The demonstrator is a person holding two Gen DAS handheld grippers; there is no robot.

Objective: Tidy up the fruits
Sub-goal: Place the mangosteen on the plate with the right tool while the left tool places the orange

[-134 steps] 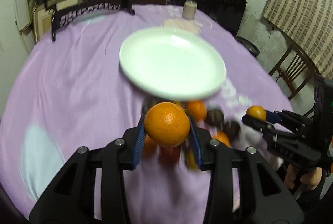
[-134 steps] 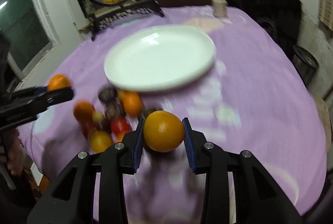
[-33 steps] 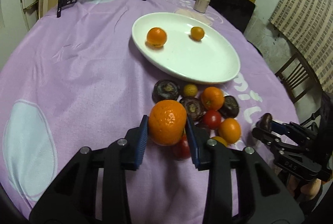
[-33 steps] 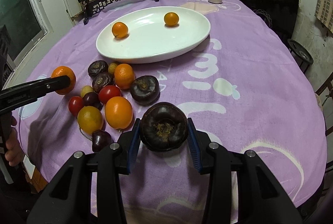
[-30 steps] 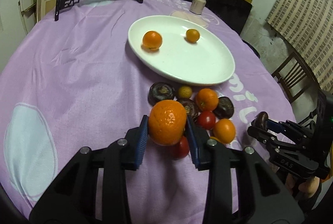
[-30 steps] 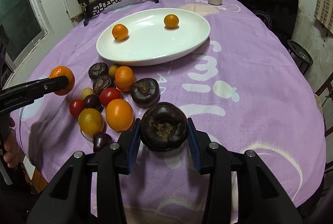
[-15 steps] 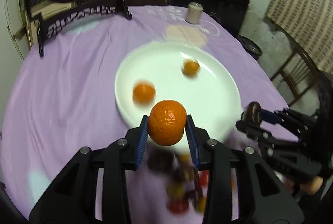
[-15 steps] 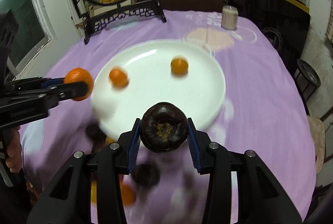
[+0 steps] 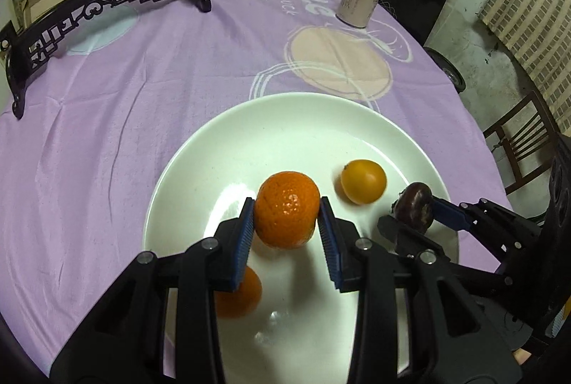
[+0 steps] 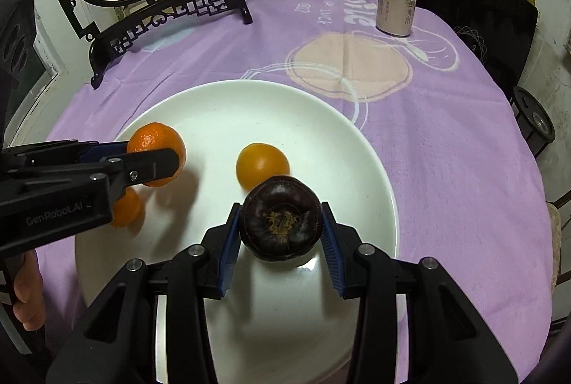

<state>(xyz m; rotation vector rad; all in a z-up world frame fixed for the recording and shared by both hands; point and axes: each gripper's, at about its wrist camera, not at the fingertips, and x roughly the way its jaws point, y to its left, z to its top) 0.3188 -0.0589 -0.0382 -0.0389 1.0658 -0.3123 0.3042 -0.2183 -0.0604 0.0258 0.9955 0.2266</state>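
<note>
Both tools loaded over the plate: set the fruit down low, then let go

Left tool (image 9: 286, 219) grips a bumpy tangerine (image 9: 287, 209) between its blue pads, held above the middle of the white plate (image 9: 221, 148). The right tool (image 10: 281, 234) is clamped on a dark purple mangosteen (image 10: 281, 219), over the plate's right half. Two smaller orange fruits already lie on the plate: a smooth one (image 10: 262, 165) just beyond the mangosteen, and another (image 10: 125, 208) partly hidden under the left tool's arm.

My read is that the step in hand is the release. Both fruits are round and the plate is glossy, so they would likely roll if dropped from height. Lower each until it touches the plate, aim for a bare patch away from the fruit lying there, and open the fingers slowly. The mangosteen hangs near the smooth orange fruit, so shifting it a little right first seems wise. A pale can (image 10: 396, 13) stands well apart on the purple-clothed table (image 10: 464, 148) and poses no obstacle.
</note>
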